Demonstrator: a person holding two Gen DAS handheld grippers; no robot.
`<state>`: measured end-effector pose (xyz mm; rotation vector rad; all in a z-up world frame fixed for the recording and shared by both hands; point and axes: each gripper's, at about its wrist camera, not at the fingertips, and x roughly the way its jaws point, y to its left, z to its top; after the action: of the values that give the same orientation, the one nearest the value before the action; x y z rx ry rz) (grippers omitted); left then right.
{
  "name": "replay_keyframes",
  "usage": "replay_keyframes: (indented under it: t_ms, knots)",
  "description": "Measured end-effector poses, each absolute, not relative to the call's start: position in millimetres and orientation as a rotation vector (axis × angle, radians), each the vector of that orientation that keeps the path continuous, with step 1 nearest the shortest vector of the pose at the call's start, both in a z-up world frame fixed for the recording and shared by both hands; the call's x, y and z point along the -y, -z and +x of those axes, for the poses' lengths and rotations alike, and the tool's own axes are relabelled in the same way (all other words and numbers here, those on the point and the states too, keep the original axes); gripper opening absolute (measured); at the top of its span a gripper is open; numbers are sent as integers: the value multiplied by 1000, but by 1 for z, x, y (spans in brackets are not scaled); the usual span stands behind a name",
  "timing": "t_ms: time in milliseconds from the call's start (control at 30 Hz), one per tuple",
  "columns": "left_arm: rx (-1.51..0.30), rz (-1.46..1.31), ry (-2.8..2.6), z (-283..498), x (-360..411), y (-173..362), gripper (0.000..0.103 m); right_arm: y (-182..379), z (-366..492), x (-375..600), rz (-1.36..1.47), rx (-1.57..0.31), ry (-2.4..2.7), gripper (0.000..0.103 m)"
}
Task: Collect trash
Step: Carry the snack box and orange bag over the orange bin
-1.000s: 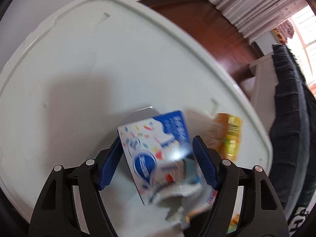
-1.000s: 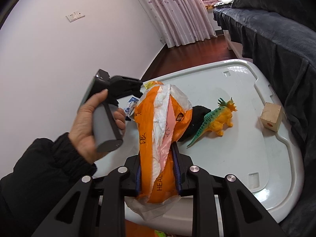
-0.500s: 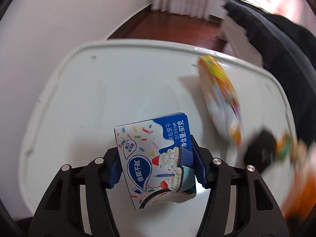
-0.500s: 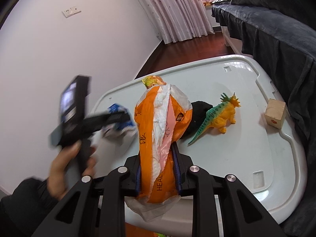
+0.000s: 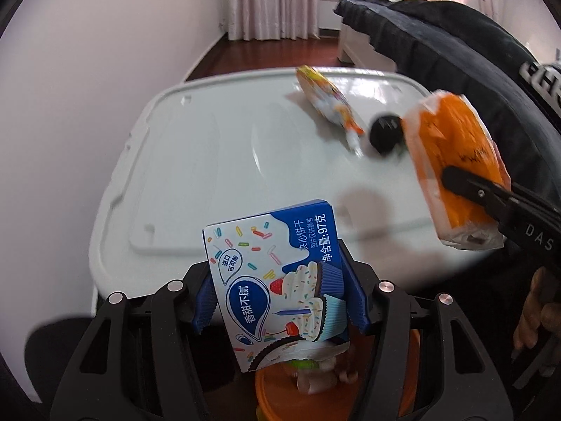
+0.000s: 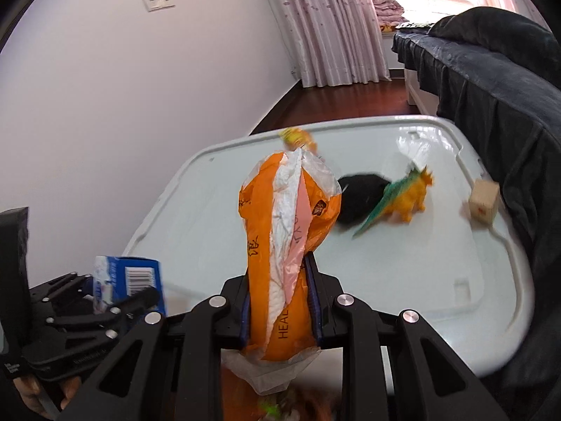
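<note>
Blue-white biscuit box [image 5: 277,277], torn bottom | left fingers [image 5: 354,301] pinching it | right fingers [image 6: 312,301] pinching orange wrapper [image 6: 284,245]

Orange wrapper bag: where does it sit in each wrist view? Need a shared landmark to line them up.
Left wrist: the orange wrapper bag is at the right edge, clamped in the right tongs, above the white table.
Right wrist: the bag stands centre frame, upright between the pads.
Shared landmark: the round black object lying on the table just behind the bag.
</note>
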<state>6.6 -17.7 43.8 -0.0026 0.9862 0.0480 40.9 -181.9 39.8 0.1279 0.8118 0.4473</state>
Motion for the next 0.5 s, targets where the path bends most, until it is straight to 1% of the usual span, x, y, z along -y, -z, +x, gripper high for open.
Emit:
replay_keyframes:
  t_ms: [300,500]
  knots:
    - [-1040,17,-29,-61,16,-10,58,-37,-65,172,48,-777,-446,25]
    - [-1086,-9,-2,-77,16,2,58,-22,-89,163,12,-817,-445,25]
